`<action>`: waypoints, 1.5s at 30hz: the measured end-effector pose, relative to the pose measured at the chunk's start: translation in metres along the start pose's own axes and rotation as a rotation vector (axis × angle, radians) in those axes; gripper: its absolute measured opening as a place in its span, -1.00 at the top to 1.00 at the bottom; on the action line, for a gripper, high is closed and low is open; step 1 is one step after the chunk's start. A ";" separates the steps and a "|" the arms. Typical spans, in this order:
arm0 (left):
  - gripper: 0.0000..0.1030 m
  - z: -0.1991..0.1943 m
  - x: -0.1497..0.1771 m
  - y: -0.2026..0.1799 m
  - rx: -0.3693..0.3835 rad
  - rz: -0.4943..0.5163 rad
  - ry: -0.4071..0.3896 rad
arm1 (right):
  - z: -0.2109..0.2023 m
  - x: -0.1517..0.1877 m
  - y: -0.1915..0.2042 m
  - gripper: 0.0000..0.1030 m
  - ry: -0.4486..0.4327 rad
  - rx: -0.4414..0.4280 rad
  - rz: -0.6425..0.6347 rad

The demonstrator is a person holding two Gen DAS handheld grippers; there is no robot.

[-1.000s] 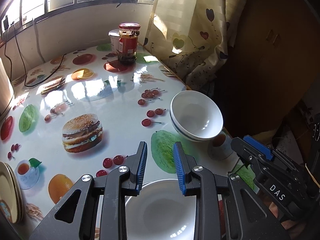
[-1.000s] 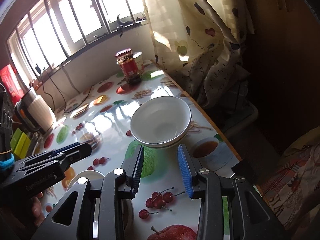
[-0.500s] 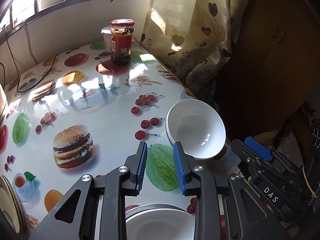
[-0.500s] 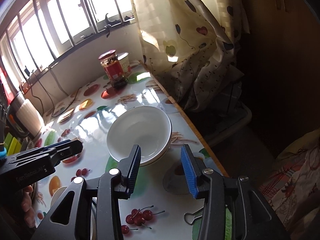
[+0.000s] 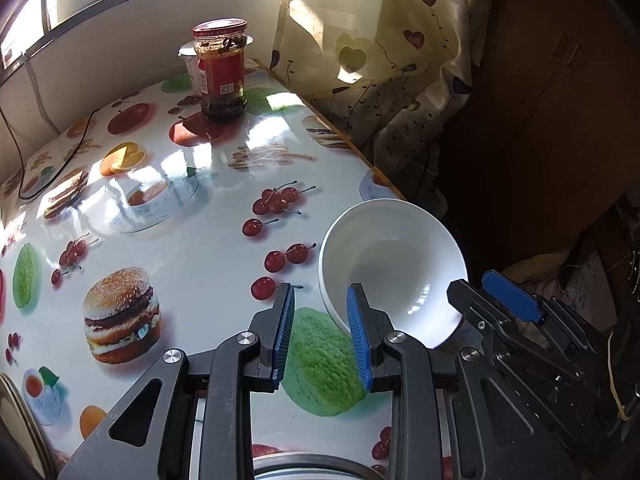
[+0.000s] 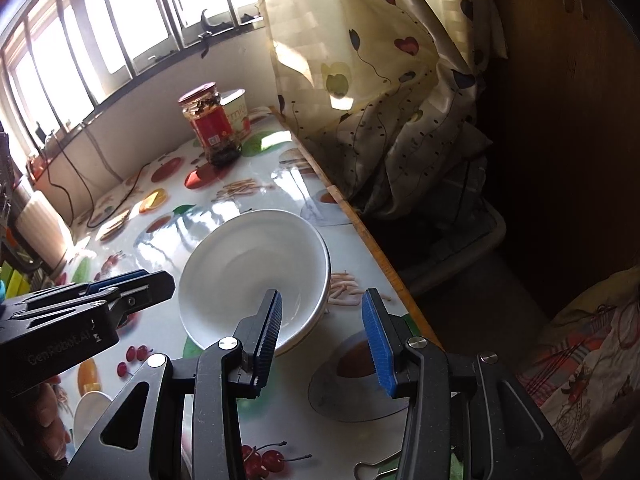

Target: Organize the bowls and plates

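Each camera sits on its own gripper and looks forward and steeply down along the two fingers at the table (image 5: pixel 192 256). The left wrist view hangs close over the printed cloth, facing the far window wall, with the right gripper (image 5: pixel 496 300) at its right edge. The right wrist view sits further right, near the table edge, with the left gripper (image 6: pixel 132 288) at its left. Both share the bowls (image 5: pixel 394 264) (image 6: pixel 252 272), the jar (image 5: pixel 222 68) (image 6: pixel 210 128), the curtain (image 5: pixel 376 52) (image 6: pixel 360 64) and the window.
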State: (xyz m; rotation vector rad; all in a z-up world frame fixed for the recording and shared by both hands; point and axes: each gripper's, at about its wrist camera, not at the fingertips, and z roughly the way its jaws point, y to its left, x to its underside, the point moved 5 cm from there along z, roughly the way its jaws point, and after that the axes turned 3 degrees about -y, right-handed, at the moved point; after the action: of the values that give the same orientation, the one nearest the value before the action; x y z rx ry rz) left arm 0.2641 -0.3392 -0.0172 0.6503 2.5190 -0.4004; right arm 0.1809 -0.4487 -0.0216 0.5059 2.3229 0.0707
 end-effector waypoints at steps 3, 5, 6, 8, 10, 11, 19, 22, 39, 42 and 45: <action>0.45 0.009 0.000 -0.002 0.002 -0.002 0.022 | 0.007 0.000 0.000 0.19 0.011 -0.002 -0.002; 0.45 0.012 0.000 -0.003 0.003 -0.002 0.028 | 0.011 0.000 -0.001 0.19 0.020 0.000 -0.004; 0.45 0.013 0.000 -0.003 0.003 -0.006 0.029 | 0.013 0.000 -0.002 0.19 0.023 -0.002 -0.005; 0.45 0.017 0.000 -0.002 0.001 -0.008 0.036 | 0.016 0.000 -0.002 0.20 0.026 -0.004 -0.007; 0.45 0.019 -0.001 -0.002 -0.009 -0.006 0.040 | 0.019 0.000 -0.003 0.22 0.029 -0.003 -0.008; 0.45 0.020 -0.001 -0.002 -0.013 -0.004 0.043 | 0.020 -0.001 -0.003 0.24 0.030 -0.005 -0.008; 0.46 0.025 -0.001 -0.003 -0.029 0.003 0.046 | 0.026 -0.003 -0.001 0.49 0.036 -0.012 -0.023; 0.52 0.026 0.000 -0.004 -0.034 0.010 0.047 | 0.027 -0.004 0.000 0.61 0.034 -0.017 -0.030; 0.74 0.027 0.000 -0.007 -0.042 0.034 0.034 | 0.028 -0.005 0.001 0.71 0.030 -0.021 -0.033; 0.74 0.026 0.000 -0.007 -0.039 0.032 0.030 | 0.028 -0.006 0.002 0.72 0.032 -0.013 -0.041; 0.74 0.026 0.000 -0.007 -0.031 0.025 0.027 | 0.028 -0.006 0.001 0.72 0.031 -0.008 -0.042</action>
State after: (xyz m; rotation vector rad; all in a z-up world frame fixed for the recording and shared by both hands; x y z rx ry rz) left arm 0.2706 -0.3550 -0.0375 0.6788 2.5353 -0.3448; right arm 0.2046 -0.4531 -0.0373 0.4551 2.3618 0.0681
